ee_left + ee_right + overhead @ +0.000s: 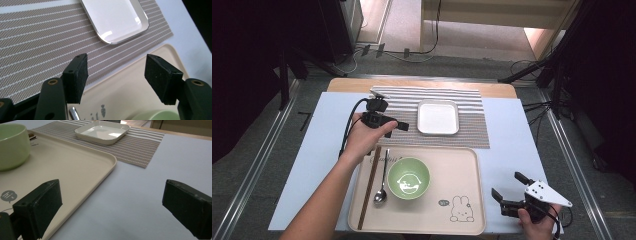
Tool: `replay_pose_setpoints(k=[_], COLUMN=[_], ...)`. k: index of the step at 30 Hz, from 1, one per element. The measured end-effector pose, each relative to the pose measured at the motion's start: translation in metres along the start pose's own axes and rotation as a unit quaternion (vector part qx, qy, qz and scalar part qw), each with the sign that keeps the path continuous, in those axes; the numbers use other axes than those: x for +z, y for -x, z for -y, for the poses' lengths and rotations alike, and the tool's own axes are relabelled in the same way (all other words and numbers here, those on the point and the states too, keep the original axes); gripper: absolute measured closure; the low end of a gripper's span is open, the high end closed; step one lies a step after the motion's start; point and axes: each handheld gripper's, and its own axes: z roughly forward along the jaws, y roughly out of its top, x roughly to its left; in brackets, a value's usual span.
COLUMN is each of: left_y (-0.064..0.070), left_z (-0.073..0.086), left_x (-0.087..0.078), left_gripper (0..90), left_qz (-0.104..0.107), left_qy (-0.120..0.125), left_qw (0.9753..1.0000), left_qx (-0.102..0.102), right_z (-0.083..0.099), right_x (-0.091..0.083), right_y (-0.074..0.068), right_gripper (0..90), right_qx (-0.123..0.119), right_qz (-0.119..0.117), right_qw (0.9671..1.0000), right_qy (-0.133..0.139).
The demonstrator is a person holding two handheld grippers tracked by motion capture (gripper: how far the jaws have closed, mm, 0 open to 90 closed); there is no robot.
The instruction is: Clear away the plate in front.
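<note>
The dish (115,18) is looking glossy and smooth, catching glare. The mat (37,42) is showing a woven, matt cloth-like weave. The tray (75,167) is appearing as smooth, satin plastic. The spoon (381,192) is gleaming like metal. The chopsticks (369,186) are looking wooden.

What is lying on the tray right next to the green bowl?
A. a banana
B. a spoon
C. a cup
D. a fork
B. In the high view a spoon lies on the tray just left of the bowl, with chopsticks on the spoon's other side.
</note>
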Motion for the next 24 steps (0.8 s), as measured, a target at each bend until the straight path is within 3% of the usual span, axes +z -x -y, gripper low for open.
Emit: replay_pose_setpoints(k=[13, 17, 24], left_y=[-0.002, -0.003, -0.008], left_z=[-0.028, -0.035, -0.048], left_x=[0.017, 0.021, 0.033], left_gripper=[43.6, 45.8, 48.8], left_qz=[-0.008, -0.006, -0.014], left_qy=[0.002, 0.011, 0.005], left_qw=[0.9999, 0.9997, 0.9994], left_qx=[-0.01, -0.023, -0.03], right_z=[-0.001, 0.0, 0.0], right_x=[0.0, 0.0, -0.001], right_y=[0.003, 0.004, 0.005], right_gripper=[2.6, 2.6, 2.6], right_qx=[0.002, 0.006, 0.007], right_qz=[-0.002, -0.003, -0.004], right_qw=[1.0, 1.0, 0.9999], right_qy=[0.003, 0.004, 0.007])
